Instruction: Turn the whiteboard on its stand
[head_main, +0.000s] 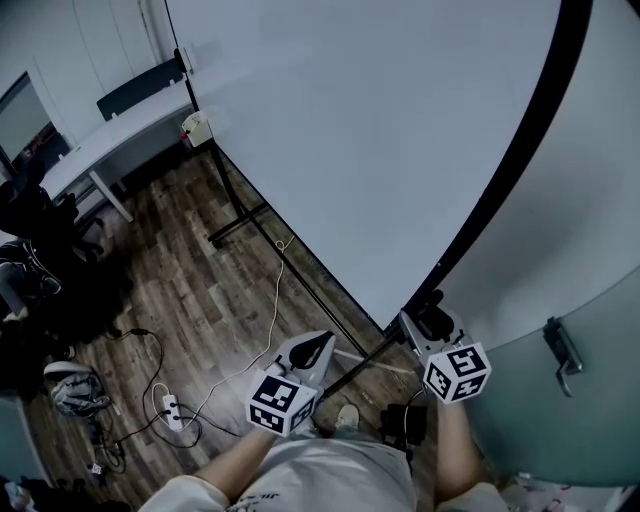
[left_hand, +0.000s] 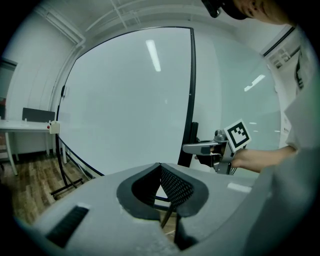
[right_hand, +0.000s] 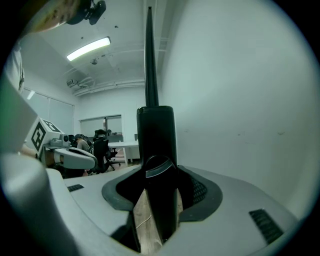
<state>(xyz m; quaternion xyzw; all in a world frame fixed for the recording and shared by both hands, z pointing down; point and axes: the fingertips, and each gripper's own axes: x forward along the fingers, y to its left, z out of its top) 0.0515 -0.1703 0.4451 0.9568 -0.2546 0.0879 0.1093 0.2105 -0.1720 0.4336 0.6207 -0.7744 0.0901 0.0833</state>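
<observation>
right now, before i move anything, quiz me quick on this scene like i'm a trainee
1. True or false: the left tool grips the large white whiteboard.
2. What does the right tool clamp? A) white power strip B) the whiteboard's black side frame C) grey door handle
3. Fill in: the dark plank floor looks like ___.
Key: 1 false; 2 B; 3 wood.

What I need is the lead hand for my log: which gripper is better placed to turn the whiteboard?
Right. The right gripper has its jaws closed on the black frame edge of the whiteboard, so it can likely push it round. The left gripper hangs apart from the board, jaws together on nothing.
</observation>
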